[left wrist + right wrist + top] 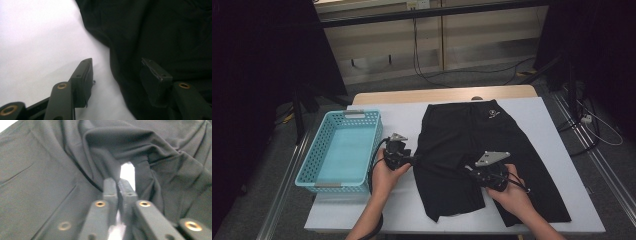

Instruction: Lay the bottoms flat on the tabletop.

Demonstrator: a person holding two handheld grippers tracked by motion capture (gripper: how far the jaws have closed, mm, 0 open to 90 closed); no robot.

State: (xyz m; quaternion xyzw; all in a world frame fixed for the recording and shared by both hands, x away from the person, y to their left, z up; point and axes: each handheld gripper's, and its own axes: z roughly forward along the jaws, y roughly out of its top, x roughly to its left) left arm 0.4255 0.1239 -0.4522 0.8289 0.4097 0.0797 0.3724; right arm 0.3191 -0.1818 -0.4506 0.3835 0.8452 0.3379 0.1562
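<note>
— Basket (339,150) sits left, shorts (482,150) flat mid-table. Left gripper (116,72) gapes wide, straddling their left edge.
— Right gripper (117,185) is pinched tight on a fold at the crotch; one-sided pulling could bunch them. Near edge is close, far right has bare room.

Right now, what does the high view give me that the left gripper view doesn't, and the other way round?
High view alone: the turquoise basket left of the black shorts, both hands, and the right gripper on the fabric between the legs.

Left gripper view alone: the left gripper close up, jaws wide apart, one over bare table and the other over the cloth, with the shorts' edge running between them, not yet pinched.

Shared: the black shorts, the white table, and the left gripper at the shorts' edge.
</note>
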